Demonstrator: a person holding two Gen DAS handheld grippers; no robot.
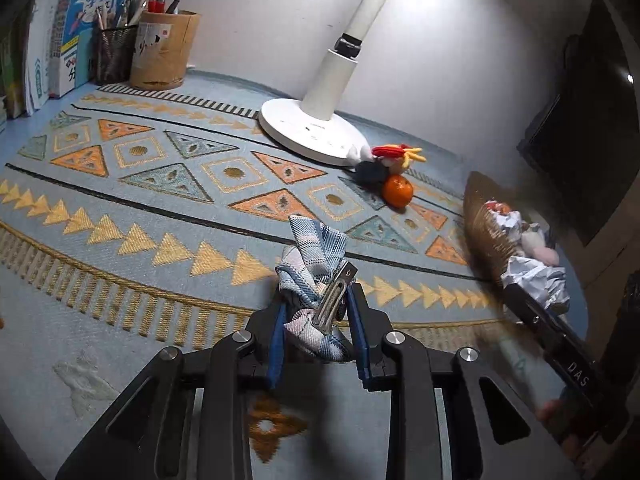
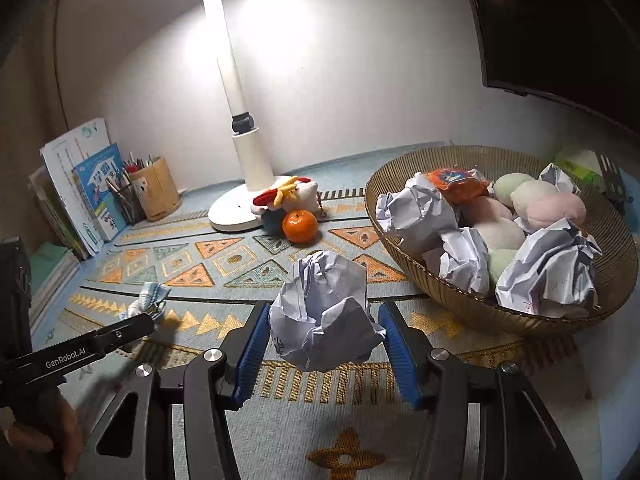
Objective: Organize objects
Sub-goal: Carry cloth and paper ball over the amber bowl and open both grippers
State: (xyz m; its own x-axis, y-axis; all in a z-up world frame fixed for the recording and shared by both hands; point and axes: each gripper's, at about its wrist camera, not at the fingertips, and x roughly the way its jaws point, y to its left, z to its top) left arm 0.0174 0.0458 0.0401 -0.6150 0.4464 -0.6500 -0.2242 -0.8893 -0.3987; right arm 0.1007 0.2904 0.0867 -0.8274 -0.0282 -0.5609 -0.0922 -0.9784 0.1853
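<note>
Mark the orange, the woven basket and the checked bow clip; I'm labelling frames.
Round orange fruit [image 2: 300, 226], right wrist view, its front skin.
Woven golden basket [image 2: 460, 294], right wrist view, its near wall.
Blue checked fabric bow clip [image 1: 316, 264], left wrist view, its fabric.

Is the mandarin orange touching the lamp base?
Apart. In the left wrist view the mandarin orange sits in front of the lamp base, with the plush toy between them.
</note>
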